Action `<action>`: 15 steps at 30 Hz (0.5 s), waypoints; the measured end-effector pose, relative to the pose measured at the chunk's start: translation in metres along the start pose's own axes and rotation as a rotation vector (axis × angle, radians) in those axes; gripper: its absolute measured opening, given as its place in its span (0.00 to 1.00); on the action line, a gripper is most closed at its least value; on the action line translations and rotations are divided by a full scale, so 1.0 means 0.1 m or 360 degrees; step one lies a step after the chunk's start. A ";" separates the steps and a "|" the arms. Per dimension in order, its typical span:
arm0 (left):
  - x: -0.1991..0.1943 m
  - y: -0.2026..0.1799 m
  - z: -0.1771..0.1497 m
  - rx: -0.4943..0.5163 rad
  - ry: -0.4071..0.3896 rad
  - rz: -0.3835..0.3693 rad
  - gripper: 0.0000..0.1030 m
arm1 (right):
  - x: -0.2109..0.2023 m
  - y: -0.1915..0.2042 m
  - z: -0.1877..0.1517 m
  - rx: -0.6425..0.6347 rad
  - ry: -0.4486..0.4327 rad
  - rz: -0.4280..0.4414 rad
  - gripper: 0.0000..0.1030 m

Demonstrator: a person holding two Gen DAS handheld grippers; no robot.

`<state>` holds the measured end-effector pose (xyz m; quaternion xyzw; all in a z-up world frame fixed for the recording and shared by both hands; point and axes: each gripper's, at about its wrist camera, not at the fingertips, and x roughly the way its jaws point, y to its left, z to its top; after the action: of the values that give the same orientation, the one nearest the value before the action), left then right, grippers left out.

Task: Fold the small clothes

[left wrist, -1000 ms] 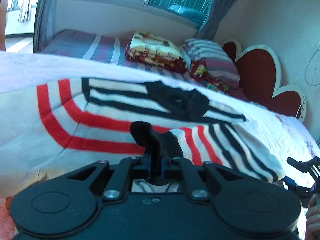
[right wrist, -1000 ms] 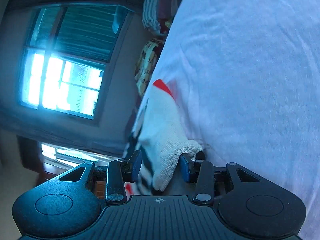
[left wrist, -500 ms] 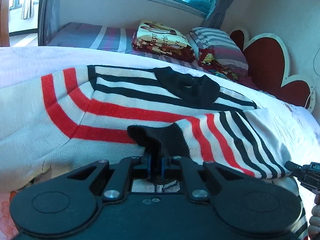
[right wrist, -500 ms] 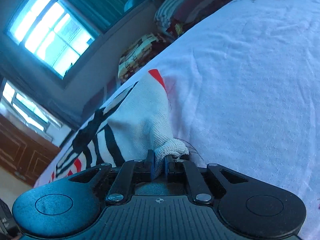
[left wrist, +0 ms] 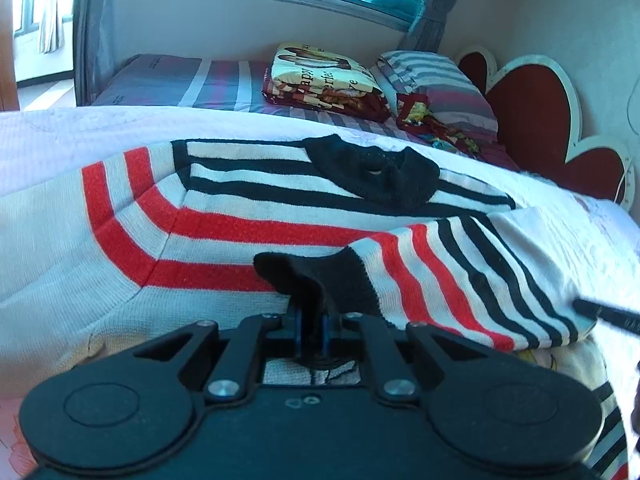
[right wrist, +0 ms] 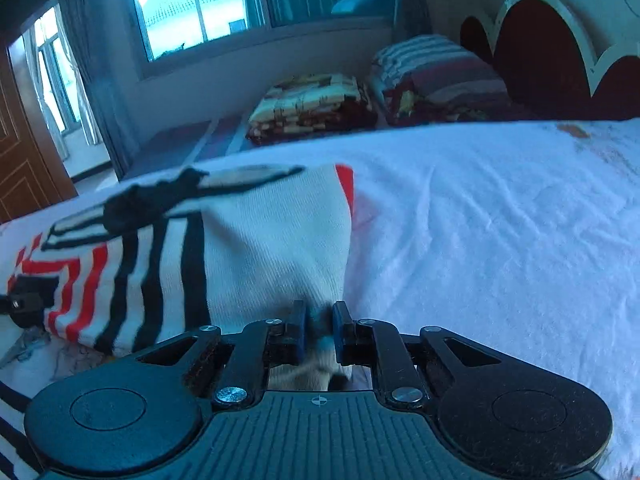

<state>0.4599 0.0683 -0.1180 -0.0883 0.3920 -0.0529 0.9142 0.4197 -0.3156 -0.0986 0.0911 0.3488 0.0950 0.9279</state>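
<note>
Lying flat across the white bed sheet (left wrist: 60, 132), the striped sweater (left wrist: 248, 216) runs lengthwise side to side, black collar (left wrist: 376, 176) toward the window (right wrist: 192, 4). The left gripper (left wrist: 311, 322) is clamped tight on its black cuff (left wrist: 304, 276). The right gripper (right wrist: 319, 330) is easing apart, cream knit between the pads. Beyond the sweater: folded blankets (left wrist: 324, 76), striped pillow (left wrist: 436, 80), heart-shaped headboard (left wrist: 536, 108).

Sweater (left wrist: 248, 236) ribbed knit, matt; bedsheet (right wrist: 500, 216) crinkly cloth; grippers matt plastic.
</note>
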 end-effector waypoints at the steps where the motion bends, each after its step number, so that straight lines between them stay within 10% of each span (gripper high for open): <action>1: 0.01 0.00 0.00 0.0000 0.0002 -0.0001 0.08 | -0.03 -0.01 0.06 0.0011 -0.0047 0.0023 0.13; 15: -0.06 0.05 -0.08 -0.0077 -0.0046 0.0002 0.08 | 0.88 -0.18 0.46 -0.0099 0.0003 -0.0071 0.11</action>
<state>0.4504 0.0735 -0.1201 -0.1109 0.3800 -0.0417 0.9174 0.5174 -0.3170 -0.1241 0.0542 0.3485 0.0851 0.9319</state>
